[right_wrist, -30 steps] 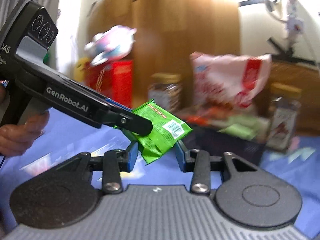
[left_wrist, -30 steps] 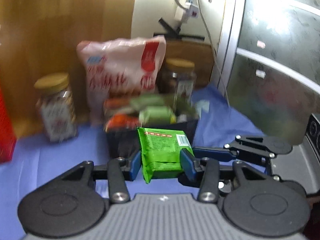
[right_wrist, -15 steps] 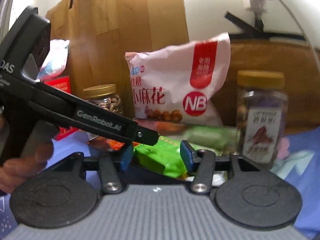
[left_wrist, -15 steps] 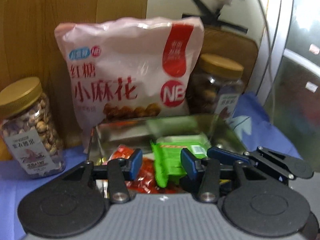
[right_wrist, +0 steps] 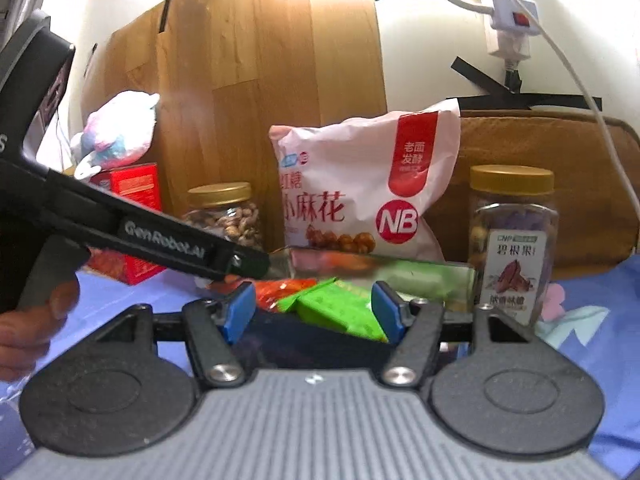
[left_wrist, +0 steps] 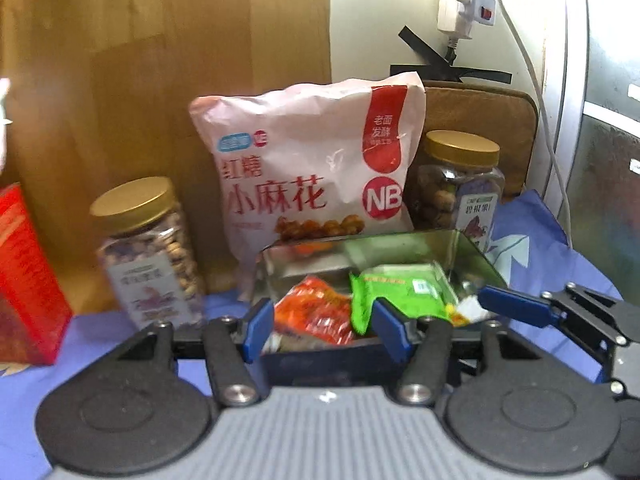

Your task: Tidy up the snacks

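Through your left wrist camera, the left gripper (left_wrist: pixel 326 330) has its blue fingers spread with nothing between them, poised at the near edge of the dark tin (left_wrist: pixel 472 248). The green packet (left_wrist: pixel 400 292) lies inside it, beside the red packet (left_wrist: pixel 316 312). The packet looks released, so draw straight back and up, keeping the fingers wide so a pad does not snag the wrapper and drag it out. The other tool's blue tip enters from the right just over the tin's corner; mind that you do not cross it. Behind the tin stand a pink bag (left_wrist: pixel 316 168) and two gold-lidded jars, the left jar (left_wrist: pixel 148 252) and the right jar (left_wrist: pixel 460 184), all on a blue cloth (left_wrist: pixel 532 232) against a wooden panel (left_wrist: pixel 160 60); a red box (left_wrist: pixel 24 280) sits at the far left. Through your right wrist camera, the right gripper (right_wrist: pixel 314 312) is likewise spread and empty, the green packet (right_wrist: pixel 336 304) showing between its fingers but seemingly beyond them in the tin (right_wrist: pixel 440 276). The left tool's black body crosses from the left, your hand (right_wrist: pixel 24 320) on its handle. A plush toy (right_wrist: pixel 120 132) rests above the red box, and a power strip (right_wrist: pixel 512 16) with its cable hangs on the pale wall.
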`<act>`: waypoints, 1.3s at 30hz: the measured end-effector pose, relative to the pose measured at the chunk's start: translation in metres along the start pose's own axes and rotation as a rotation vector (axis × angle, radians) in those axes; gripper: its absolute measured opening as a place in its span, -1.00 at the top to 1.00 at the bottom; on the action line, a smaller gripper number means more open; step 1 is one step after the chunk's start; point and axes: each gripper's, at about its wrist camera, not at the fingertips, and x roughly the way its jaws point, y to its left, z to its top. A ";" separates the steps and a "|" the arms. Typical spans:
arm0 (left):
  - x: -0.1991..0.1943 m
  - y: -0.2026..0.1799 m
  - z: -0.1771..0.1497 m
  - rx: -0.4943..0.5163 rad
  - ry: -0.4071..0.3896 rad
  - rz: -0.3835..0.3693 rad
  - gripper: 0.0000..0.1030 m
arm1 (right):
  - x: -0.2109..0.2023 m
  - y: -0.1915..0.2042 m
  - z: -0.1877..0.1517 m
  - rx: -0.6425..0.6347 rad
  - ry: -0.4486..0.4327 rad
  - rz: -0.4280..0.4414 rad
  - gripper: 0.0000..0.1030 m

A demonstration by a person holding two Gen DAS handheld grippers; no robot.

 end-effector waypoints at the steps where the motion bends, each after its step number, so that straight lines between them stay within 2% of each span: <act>1: -0.006 0.000 -0.004 0.002 0.004 0.011 -0.14 | -0.006 0.004 -0.003 -0.001 0.011 -0.001 -0.30; 6: -0.027 -0.001 -0.029 0.020 0.032 0.044 -0.19 | -0.035 0.019 -0.019 0.039 0.047 -0.008 -0.30; 11: -0.044 0.002 -0.056 0.015 0.060 0.072 -0.28 | -0.061 0.031 -0.036 0.143 0.024 -0.037 -0.41; 16: -0.063 0.005 -0.081 0.002 0.076 0.098 -0.34 | -0.078 0.035 -0.052 0.360 -0.002 -0.064 -0.46; 18: -0.072 0.006 -0.091 0.003 0.077 0.108 -0.49 | -0.082 0.038 -0.056 0.397 -0.001 -0.077 -0.46; 21: -0.084 0.005 -0.104 0.024 0.075 0.122 -0.56 | -0.091 0.044 -0.057 0.431 -0.016 -0.085 -0.46; 26: -0.101 0.002 -0.125 0.046 0.065 0.136 -0.91 | -0.108 0.057 -0.060 0.443 -0.059 -0.084 -0.52; 28: -0.106 0.000 -0.132 0.053 0.064 0.140 -0.98 | -0.113 0.062 -0.062 0.450 -0.061 -0.076 -0.53; 32: -0.113 -0.005 -0.145 0.049 0.068 0.126 -0.99 | -0.124 0.073 -0.064 0.441 -0.067 -0.075 -0.54; 39: -0.111 -0.014 -0.162 0.063 0.144 0.117 -1.00 | -0.132 0.082 -0.066 0.436 -0.073 -0.101 -0.69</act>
